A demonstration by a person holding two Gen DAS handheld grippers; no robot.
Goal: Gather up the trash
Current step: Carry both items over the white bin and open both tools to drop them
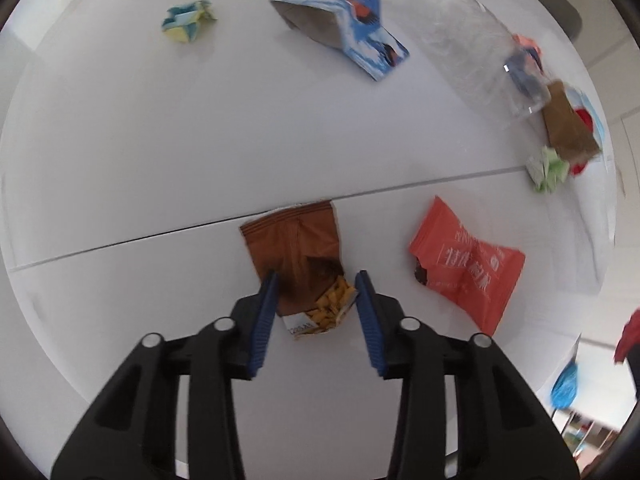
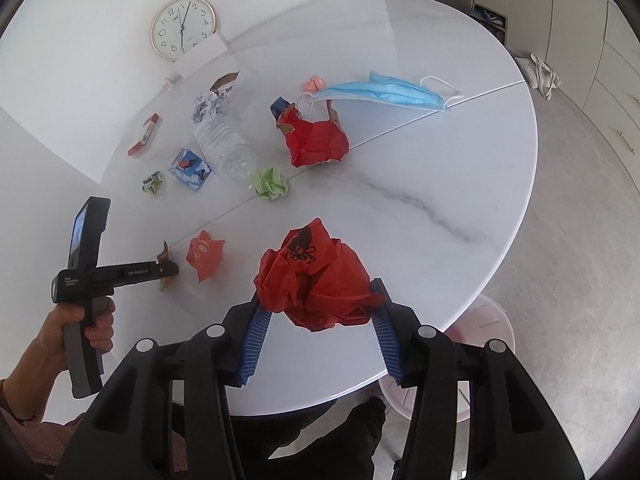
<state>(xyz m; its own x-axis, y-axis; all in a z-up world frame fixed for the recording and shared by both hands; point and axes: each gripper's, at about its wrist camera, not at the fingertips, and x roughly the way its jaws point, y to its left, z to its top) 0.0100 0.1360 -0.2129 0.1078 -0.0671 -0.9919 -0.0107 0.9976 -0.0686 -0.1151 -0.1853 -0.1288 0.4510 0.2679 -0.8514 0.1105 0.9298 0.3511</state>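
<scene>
My left gripper [image 1: 316,280] is open, its blue fingers on either side of a brown snack wrapper [image 1: 298,246] lying on the white table; the same gripper [image 2: 168,270] shows in the right wrist view. An orange-red packet [image 1: 466,276] lies to its right. My right gripper [image 2: 318,296] holds a crumpled red plastic bag [image 2: 316,280] between its fingers above the table's near edge. Other trash on the table: a blue snack bag [image 1: 344,24], a clear plastic bottle [image 2: 226,144], a green paper ball [image 2: 270,183], a red paper bag [image 2: 316,140] and a blue face mask [image 2: 384,90].
A round white marble table [image 2: 440,208] with a seam across it. A wall clock [image 2: 182,28] lies flat at the far side. A small red box [image 2: 145,135] and crumpled papers [image 2: 153,184] lie at the left. A pink bin [image 2: 486,344] stands on the floor beyond the near edge.
</scene>
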